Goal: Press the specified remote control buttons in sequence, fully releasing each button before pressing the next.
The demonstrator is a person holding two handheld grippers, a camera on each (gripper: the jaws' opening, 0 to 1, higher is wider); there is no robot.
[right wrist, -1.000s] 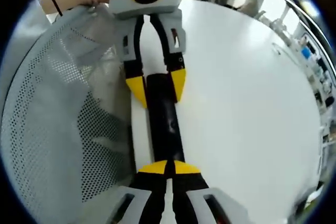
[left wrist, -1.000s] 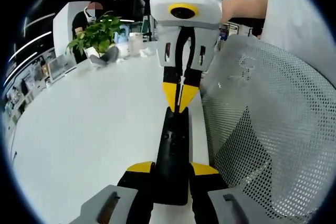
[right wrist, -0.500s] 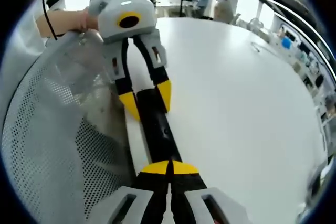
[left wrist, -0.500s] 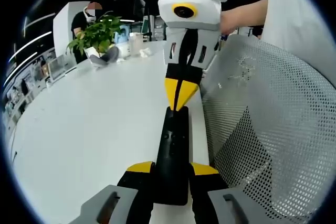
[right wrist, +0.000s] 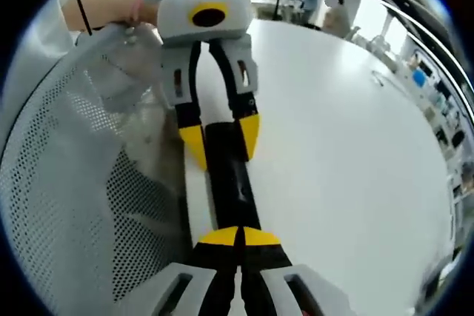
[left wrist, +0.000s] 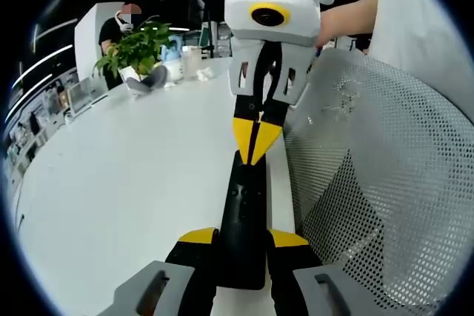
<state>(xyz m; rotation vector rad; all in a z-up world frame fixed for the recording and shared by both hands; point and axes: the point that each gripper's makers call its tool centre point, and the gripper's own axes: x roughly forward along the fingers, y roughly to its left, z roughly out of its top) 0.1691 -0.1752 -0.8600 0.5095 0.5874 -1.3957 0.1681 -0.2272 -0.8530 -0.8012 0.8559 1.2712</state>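
A long black remote control [left wrist: 244, 197] lies along the white table's edge. My left gripper [left wrist: 243, 238] is shut on its near end, one yellow-tipped jaw on each side. My right gripper [left wrist: 255, 142] comes down from above with its jaws shut, and its joined yellow tips meet the remote's far end. In the right gripper view, the right gripper [right wrist: 237, 237] is shut with its tips on the near end of the remote control [right wrist: 231, 183]. The left gripper [right wrist: 222, 137] clamps the other end there.
The white table [left wrist: 133, 183] stretches away to the left, with a potted plant [left wrist: 137, 49] and small items at its far end. A grey mesh chair back [left wrist: 385, 183] stands close beside the remote. A person's hand [right wrist: 104, 9] holds the left gripper. A person stands in the background [left wrist: 118, 27].
The right gripper tipped up and back half a second ago and has come back down onto the remote's end. The left gripper's hold on the remote is unchanged.
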